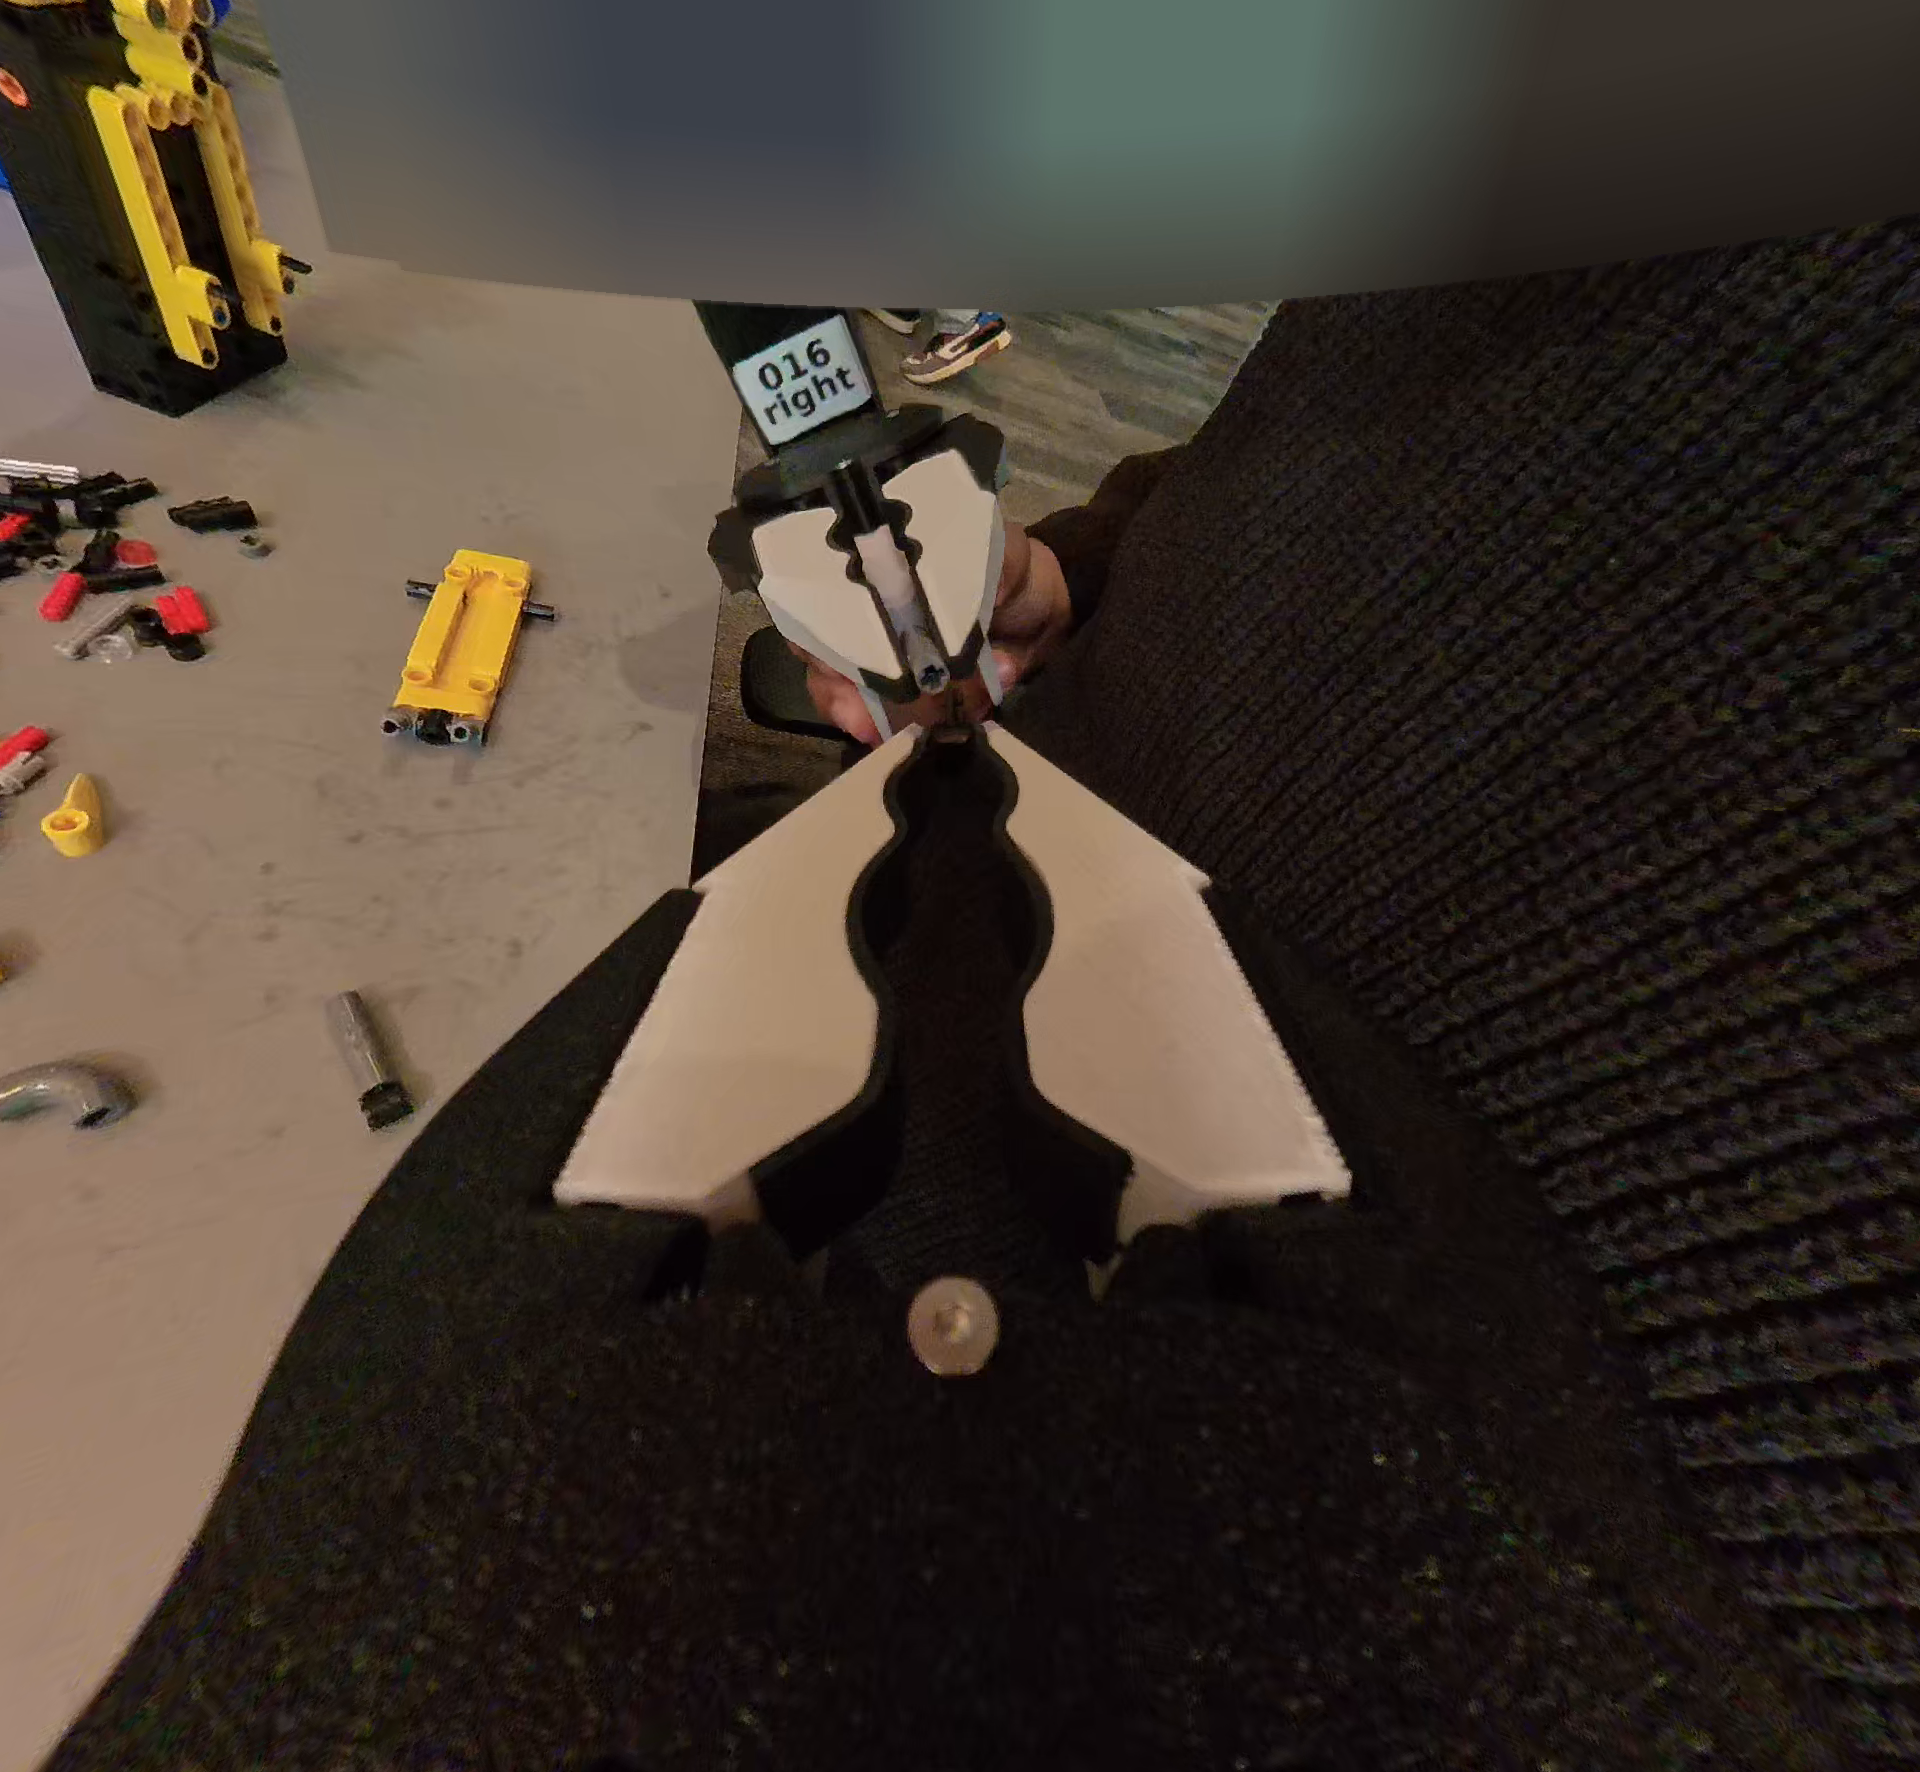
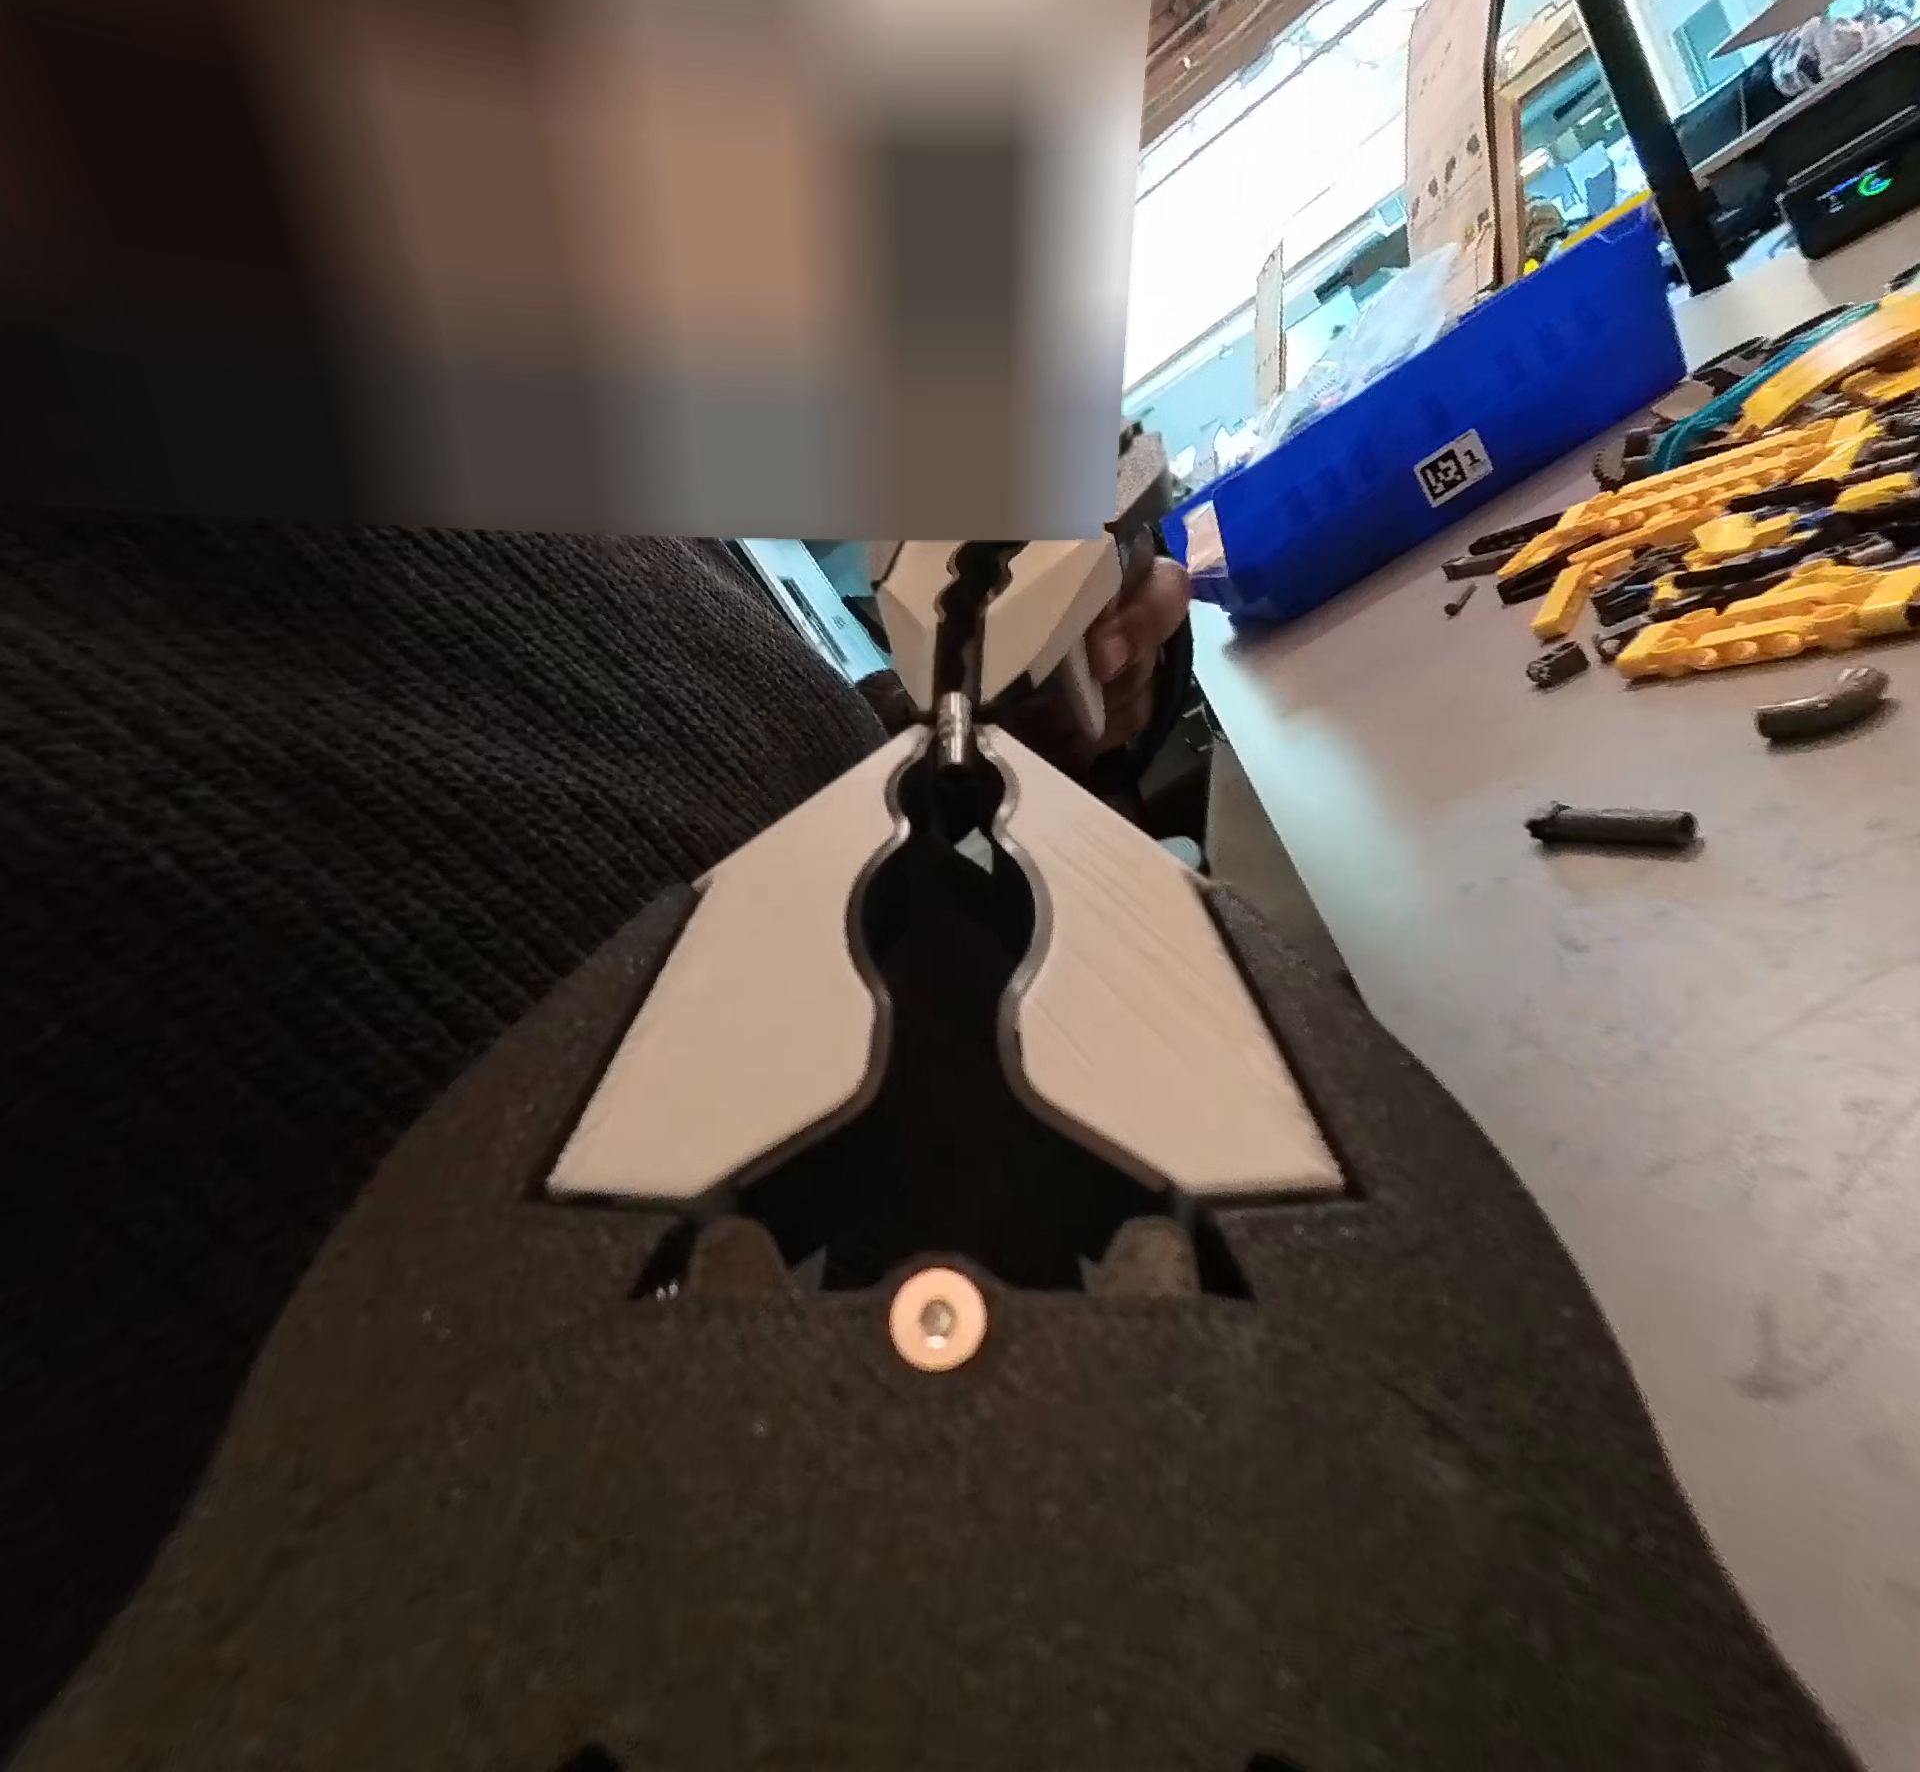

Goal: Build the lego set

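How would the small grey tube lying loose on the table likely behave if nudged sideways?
The grey tube looks round and lies flat on the smooth table, so it would probably roll. It seems light, rigid plastic, unlikely to bend.

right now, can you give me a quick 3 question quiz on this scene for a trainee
1. True or false: the yellow panel lies flat on the table, clear of both grippers.
2. The right gripper is shut on: A a yellow cone, B a grey rod, C a red pin.
3. What colour is the bin at the far end of the table?

Key: 1 true; 2 B; 3 blue.
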